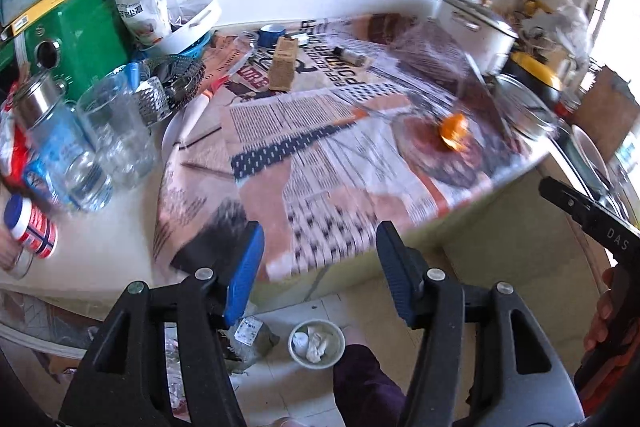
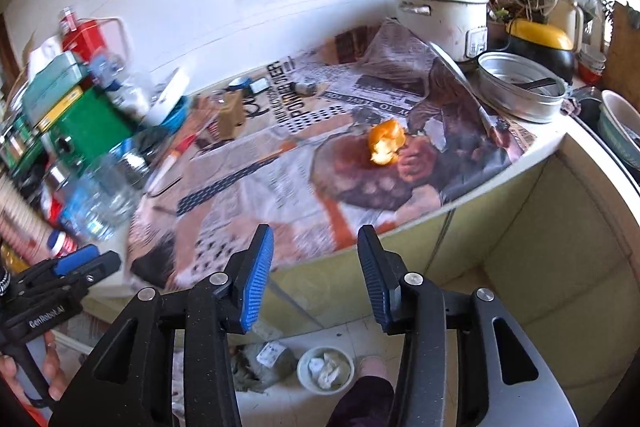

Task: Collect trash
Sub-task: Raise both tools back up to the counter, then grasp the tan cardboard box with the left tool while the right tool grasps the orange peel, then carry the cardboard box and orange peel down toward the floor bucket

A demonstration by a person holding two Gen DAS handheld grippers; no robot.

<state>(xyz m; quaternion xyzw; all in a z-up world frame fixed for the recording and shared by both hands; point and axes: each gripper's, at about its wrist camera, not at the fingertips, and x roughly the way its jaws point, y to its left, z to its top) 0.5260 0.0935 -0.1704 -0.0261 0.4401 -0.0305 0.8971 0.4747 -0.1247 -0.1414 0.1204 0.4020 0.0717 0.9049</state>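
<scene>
A newspaper-covered counter (image 2: 540, 163) is filling both views, crowded at its left with jars and boxes. Both claws are hovering off its front edge, the left gripper (image 1: 320, 267) and right gripper (image 2: 316, 267) each gaping with nothing between the pads. On the floor a small bin (image 2: 326, 367) is holding crumpled paper. An orange peel (image 2: 386, 141) is lying on the newspaper.
</scene>
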